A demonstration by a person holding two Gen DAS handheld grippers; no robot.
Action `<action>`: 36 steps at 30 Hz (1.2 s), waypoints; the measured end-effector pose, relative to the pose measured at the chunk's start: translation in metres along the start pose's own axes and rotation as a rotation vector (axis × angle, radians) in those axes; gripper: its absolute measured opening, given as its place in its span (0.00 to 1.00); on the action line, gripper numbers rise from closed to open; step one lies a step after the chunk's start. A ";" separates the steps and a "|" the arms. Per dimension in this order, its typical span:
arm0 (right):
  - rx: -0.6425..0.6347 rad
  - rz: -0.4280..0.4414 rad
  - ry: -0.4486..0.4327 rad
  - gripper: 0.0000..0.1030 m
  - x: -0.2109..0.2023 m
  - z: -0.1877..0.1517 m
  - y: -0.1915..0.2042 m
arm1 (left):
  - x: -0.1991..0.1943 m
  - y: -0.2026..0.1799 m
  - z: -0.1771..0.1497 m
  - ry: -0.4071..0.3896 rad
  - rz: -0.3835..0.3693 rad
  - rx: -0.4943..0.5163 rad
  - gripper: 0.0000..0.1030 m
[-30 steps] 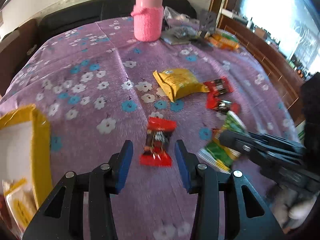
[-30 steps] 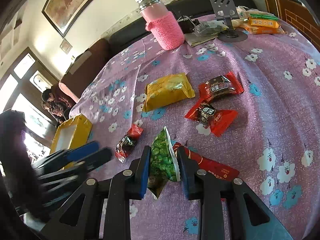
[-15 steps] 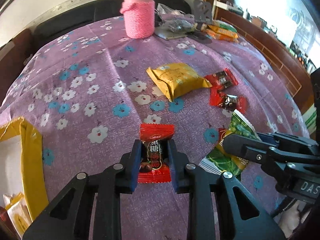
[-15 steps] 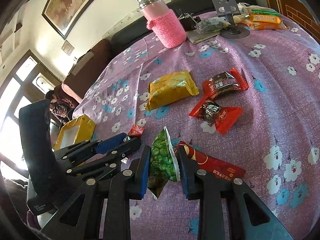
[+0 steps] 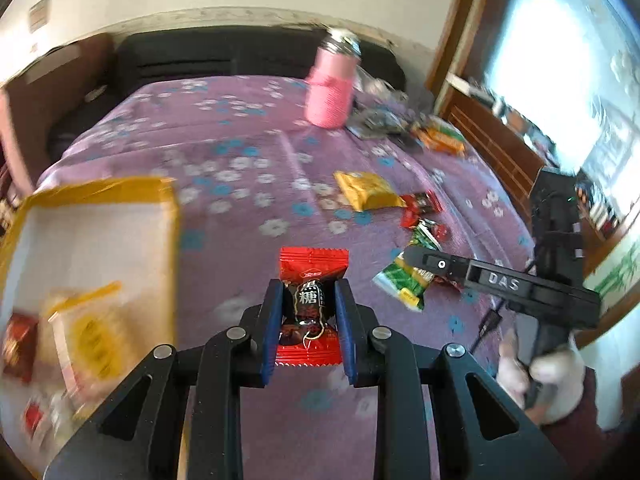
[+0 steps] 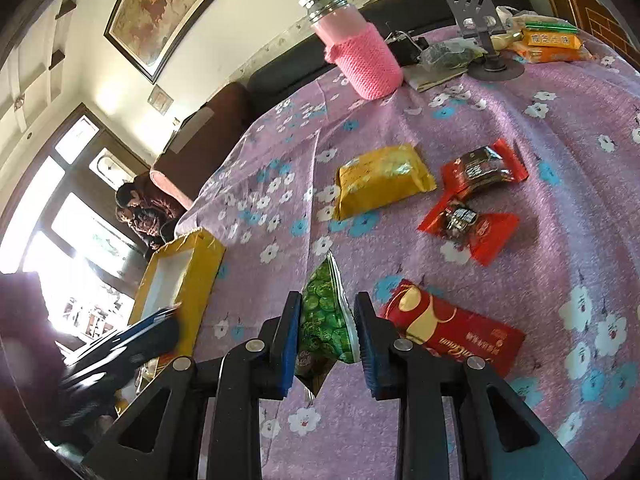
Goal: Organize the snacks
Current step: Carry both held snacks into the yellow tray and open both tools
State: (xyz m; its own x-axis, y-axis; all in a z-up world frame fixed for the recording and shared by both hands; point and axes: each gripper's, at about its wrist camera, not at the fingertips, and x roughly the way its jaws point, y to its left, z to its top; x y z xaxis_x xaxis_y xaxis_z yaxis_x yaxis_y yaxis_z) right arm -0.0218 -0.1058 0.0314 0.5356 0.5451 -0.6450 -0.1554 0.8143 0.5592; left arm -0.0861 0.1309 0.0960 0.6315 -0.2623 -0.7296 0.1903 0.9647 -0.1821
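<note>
My left gripper (image 5: 307,312) is shut on a red candy packet (image 5: 310,280) and holds it in the air above the purple flowered tablecloth (image 5: 248,160). To its left stands a yellow box (image 5: 96,196), blurred, with several snack packs inside. In the right wrist view my right gripper (image 6: 326,320) is shut on a green snack bag (image 6: 326,316), which stands on edge between the pads. Seen from the left wrist view, the right gripper (image 5: 416,258) holds the green snack bag (image 5: 404,280) low over the cloth. The left gripper (image 6: 152,332) shows as a blur over the yellow box (image 6: 188,268).
On the cloth lie a yellow pack (image 6: 382,180), two red candy packets (image 6: 484,168) (image 6: 468,224) and a long red pack (image 6: 452,332). At the far end stand a pink-sleeved bottle (image 6: 360,52), a phone stand (image 6: 480,20) and orange packs (image 6: 552,44). A person (image 6: 140,208) sits beyond the table.
My left gripper shut on the red candy packet, lifted it off the cloth and carried it left toward the yellow box. The right gripper kept still with the green bag.
</note>
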 end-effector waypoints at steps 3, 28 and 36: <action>-0.025 0.002 0.000 0.26 0.002 -0.003 0.007 | -0.029 0.030 -0.012 -0.037 0.032 -0.084 0.22; -0.292 0.204 0.203 0.26 0.044 -0.064 0.214 | -0.089 0.198 -0.097 -0.138 0.237 -0.420 0.23; -0.423 0.151 0.315 0.26 0.094 -0.097 0.274 | -0.087 0.230 -0.099 -0.161 0.195 -0.506 0.25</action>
State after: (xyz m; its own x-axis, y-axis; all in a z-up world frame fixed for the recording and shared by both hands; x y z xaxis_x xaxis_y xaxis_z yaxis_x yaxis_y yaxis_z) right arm -0.0946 0.1878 0.0740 0.2170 0.6425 -0.7349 -0.5664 0.6961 0.4412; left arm -0.1720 0.3783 0.0525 0.7328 -0.0398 -0.6793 -0.3009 0.8764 -0.3759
